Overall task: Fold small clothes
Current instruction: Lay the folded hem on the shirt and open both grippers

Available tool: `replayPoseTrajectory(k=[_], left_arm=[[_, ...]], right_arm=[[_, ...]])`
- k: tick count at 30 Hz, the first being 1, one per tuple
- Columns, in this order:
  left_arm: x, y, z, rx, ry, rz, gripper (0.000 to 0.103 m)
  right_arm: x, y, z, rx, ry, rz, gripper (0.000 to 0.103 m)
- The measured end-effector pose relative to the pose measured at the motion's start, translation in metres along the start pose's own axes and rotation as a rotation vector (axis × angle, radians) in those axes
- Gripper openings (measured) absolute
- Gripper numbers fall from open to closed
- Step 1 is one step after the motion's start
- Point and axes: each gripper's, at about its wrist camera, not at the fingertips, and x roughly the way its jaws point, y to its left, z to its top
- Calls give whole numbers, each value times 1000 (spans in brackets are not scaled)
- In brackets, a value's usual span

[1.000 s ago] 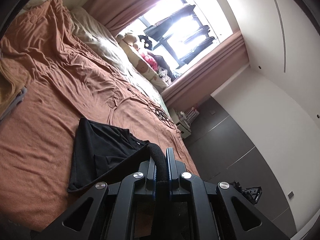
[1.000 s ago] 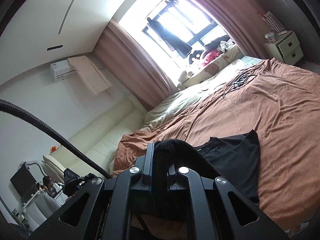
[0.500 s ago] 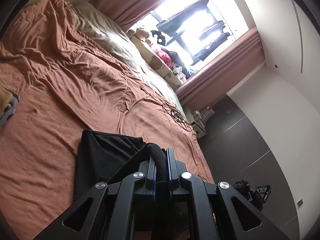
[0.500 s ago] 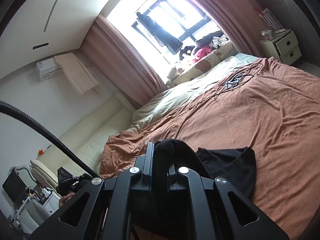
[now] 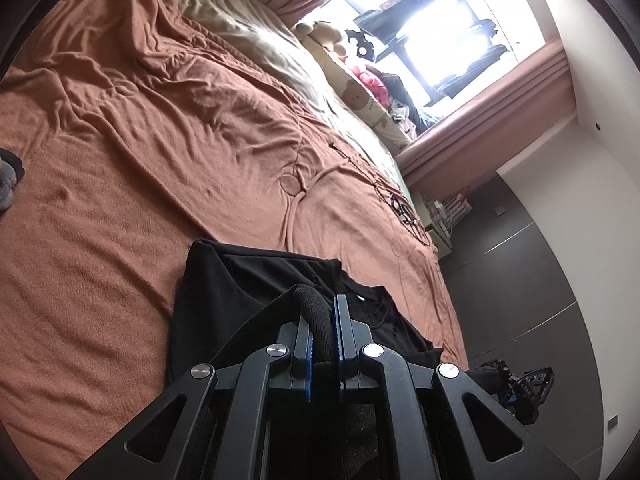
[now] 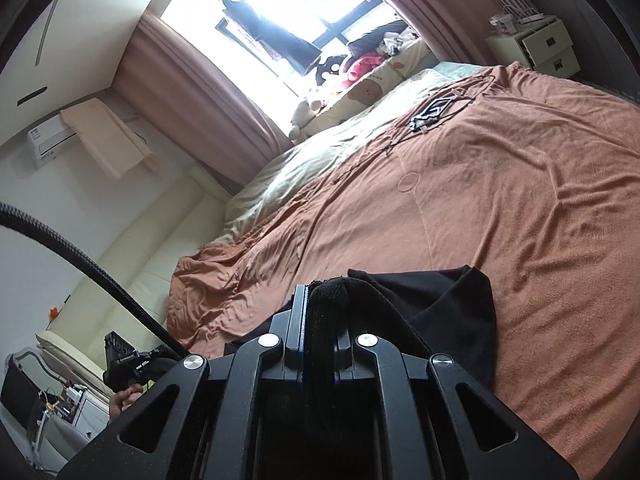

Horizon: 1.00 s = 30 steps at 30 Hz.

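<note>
The bed fills the view, its rust-brown cover rumpled toward the pillows under the bright window, and a loose cable lies well away across it. Near the bed's close edge sits the black garment, part of it flat on the cover, part of it lifted off. Now the small stuff: the left tool is pinching a roll of the black fabric between its blue-edged fingers, and the right tool is pressed onto another bunch of the same cloth, so both edges hang from the two tools. This looks like the middle of a fold, the raised half being carried over the flat half. Next call: bring both tools across together, level, line up the held edge with the far one, lower it, then let go.
</note>
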Motion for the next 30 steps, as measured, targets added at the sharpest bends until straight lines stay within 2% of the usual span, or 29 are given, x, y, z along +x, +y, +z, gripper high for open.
replayPoseTrajectory(k=[11, 16, 17, 19, 20, 21, 22, 23, 24, 30], left_arm=[[64, 36, 11, -28, 89, 83, 9], [88, 40, 14, 6, 145, 153, 9], [90, 40, 14, 15, 153, 168, 11], [91, 40, 15, 34, 160, 200, 24], [89, 40, 16, 43, 156, 205, 37], [85, 38, 17, 55, 146, 209, 51], [82, 37, 17, 68, 136, 216, 58], [78, 34, 17, 86, 127, 226, 68], [74, 31, 16, 110, 123, 238, 73], [71, 5, -2, 329, 192, 338, 73]], right_arm=[[38, -9, -2, 71, 84, -117, 6], [45, -9, -6, 99, 106, -178, 8], [46, -8, -7, 105, 124, -196, 8], [49, -5, -7, 110, 152, -233, 9], [48, -2, -8, 104, 170, -265, 14], [48, 1, -6, 98, 183, -292, 30], [46, 4, -7, 92, 187, -305, 42], [43, 9, -6, 81, 182, -311, 69], [38, 16, -6, 59, 167, -319, 83], [20, 47, -7, -64, 209, -376, 83]])
